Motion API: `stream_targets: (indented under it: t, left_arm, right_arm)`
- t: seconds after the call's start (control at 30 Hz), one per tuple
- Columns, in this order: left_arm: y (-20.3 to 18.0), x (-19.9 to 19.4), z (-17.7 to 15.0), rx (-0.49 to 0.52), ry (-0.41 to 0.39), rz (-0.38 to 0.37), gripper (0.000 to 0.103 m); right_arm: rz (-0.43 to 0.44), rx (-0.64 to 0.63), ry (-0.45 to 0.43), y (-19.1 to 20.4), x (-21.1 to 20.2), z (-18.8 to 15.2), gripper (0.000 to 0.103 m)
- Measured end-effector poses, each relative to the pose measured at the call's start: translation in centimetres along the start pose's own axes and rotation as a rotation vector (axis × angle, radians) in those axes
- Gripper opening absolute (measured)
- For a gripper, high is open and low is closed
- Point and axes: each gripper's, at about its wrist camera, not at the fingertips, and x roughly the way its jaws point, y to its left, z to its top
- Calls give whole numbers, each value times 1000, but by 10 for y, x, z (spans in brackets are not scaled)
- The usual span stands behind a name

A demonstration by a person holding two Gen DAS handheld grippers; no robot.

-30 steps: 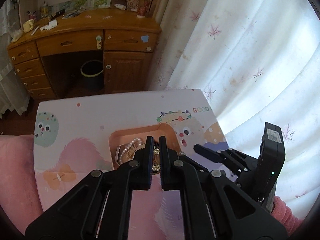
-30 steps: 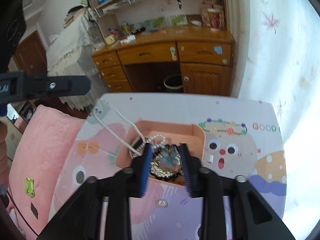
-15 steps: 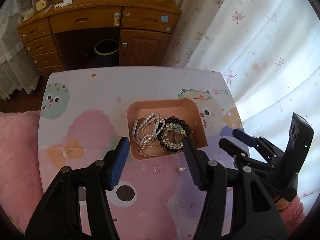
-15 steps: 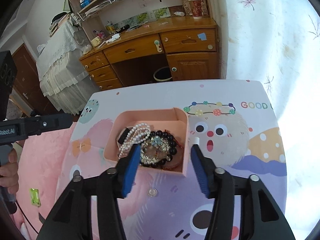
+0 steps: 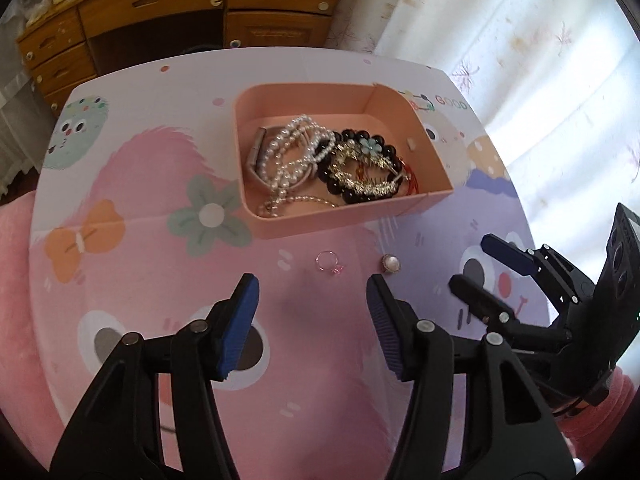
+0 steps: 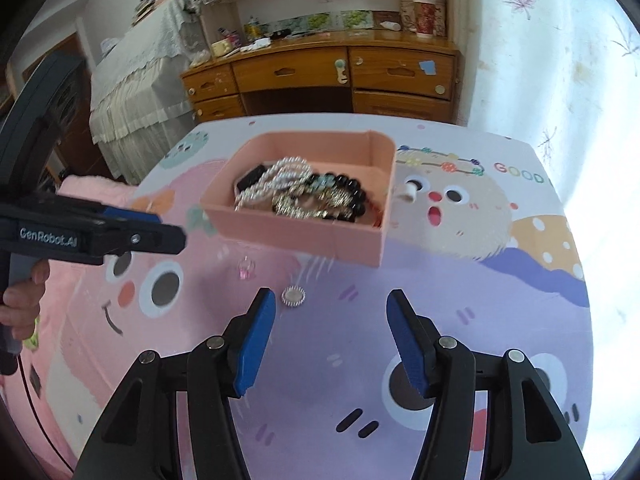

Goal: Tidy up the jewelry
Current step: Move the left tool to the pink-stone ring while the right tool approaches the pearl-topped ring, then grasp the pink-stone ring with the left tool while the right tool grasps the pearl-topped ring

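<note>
Left gripper (image 5: 312, 286) and right gripper (image 6: 330, 300), jaws apart, empty; pink ring (image 5: 330, 262) and pearl ring (image 5: 391, 263) lie just ahead, outside tray (image 5: 344, 220); risk: thin rings skidding from closing pads.

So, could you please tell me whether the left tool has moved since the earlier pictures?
Yes. The left tool has dropped toward the table, its tips now short of the pink tray rather than over it; its jaws have just been opening, empty.

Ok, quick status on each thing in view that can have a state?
Left gripper: open, empty.
Right gripper: open, empty.
Pink tray: upright, holding tangled bracelets and pearl strands.
Pink ring: loose on the table, outside the tray.
Pearl ring: loose on the table, outside the tray.
</note>
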Motion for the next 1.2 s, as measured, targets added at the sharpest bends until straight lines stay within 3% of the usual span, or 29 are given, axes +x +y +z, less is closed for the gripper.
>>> stream_targets:
  t: [0.2, 0.33, 0.53, 0.7, 0.87, 1.2]
  left_arm:
    - [-14, 32, -9, 97, -37, 19, 53]
    - [-16, 46, -9, 117, -48, 7, 53]
    - [-18, 61, -10, 148, -69, 4, 42]
    - [-24, 65, -14, 184, -114, 28, 30]
    - [-26, 66, -15, 196, -138, 56, 19]
    - [-22, 50, -12, 161, -111, 76, 18]
  right_arm:
    - [24, -112, 11, 18, 28, -13, 59]
    - [35, -149, 9, 24, 43, -12, 51]
    - [38, -176, 12, 33, 61, -11, 41]
    - [36, -187, 0, 40, 71, -8, 37]
    - [24, -198, -10, 43, 71, -4, 21]
    - [18, -186, 27, 49, 62, 3, 18]
